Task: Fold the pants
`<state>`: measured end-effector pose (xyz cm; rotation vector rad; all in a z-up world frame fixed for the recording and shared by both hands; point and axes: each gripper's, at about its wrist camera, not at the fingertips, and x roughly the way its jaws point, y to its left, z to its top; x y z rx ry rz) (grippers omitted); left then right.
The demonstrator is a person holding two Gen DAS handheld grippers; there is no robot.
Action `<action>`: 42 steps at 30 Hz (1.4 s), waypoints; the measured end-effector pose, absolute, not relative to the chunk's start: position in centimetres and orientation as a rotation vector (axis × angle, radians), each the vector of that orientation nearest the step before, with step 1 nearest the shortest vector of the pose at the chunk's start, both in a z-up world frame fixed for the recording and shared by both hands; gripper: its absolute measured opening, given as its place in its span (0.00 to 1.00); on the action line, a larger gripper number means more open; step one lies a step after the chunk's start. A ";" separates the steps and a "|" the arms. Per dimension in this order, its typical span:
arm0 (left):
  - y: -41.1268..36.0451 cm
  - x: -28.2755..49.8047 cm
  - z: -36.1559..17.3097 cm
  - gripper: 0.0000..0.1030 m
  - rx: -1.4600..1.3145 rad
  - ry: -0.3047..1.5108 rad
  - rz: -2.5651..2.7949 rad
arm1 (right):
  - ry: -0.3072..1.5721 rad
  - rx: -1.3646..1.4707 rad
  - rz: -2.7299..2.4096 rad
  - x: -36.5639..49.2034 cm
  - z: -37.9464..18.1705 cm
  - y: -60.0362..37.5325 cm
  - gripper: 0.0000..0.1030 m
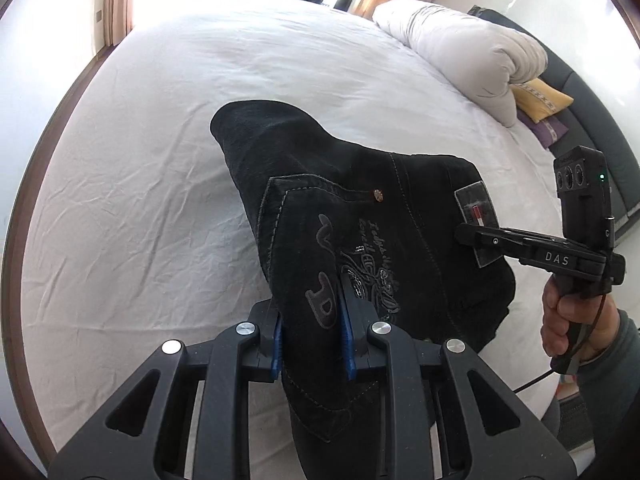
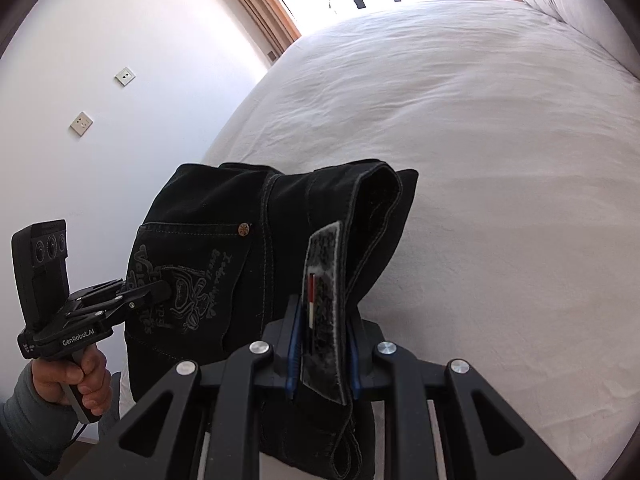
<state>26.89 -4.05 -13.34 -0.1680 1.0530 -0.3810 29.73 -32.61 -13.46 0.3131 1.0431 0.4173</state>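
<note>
Left tongs [image 1: 312, 336] clamped on the embroidered back pocket of the black pants [image 1: 360, 216]; right tongs [image 2: 323, 354] clamped on the waistband at its grey leather patch [image 2: 324, 312], both sets of blue pads pressed into cloth. The pants are black denim with pale contrast stitching and a copper rivet [image 1: 378, 195], bunched in a thick folded bundle. The bundle is held at the near edge of the white bed [image 1: 160, 152].
</note>
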 end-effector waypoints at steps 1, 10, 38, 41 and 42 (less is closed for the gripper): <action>-3.9 27.2 -14.1 0.21 -0.169 1.062 -0.377 | 1.050 0.330 0.412 30.0 -14.3 -32.9 0.22; -3.1 27.0 -15.6 0.49 -0.195 1.033 -0.312 | 1.048 0.440 0.329 28.5 -16.0 -35.4 0.63; -6.1 -6.3 10.9 1.00 0.156 0.218 -0.034 | 0.146 0.038 0.039 -2.1 10.4 -28.5 1.00; -6.0 -6.8 11.2 1.00 0.135 0.291 -0.044 | 0.211 0.011 0.042 -2.8 10.9 -27.3 1.00; -6.0 -6.6 11.0 1.00 0.112 0.332 -0.044 | 0.250 0.018 0.041 -2.6 10.8 -27.1 1.00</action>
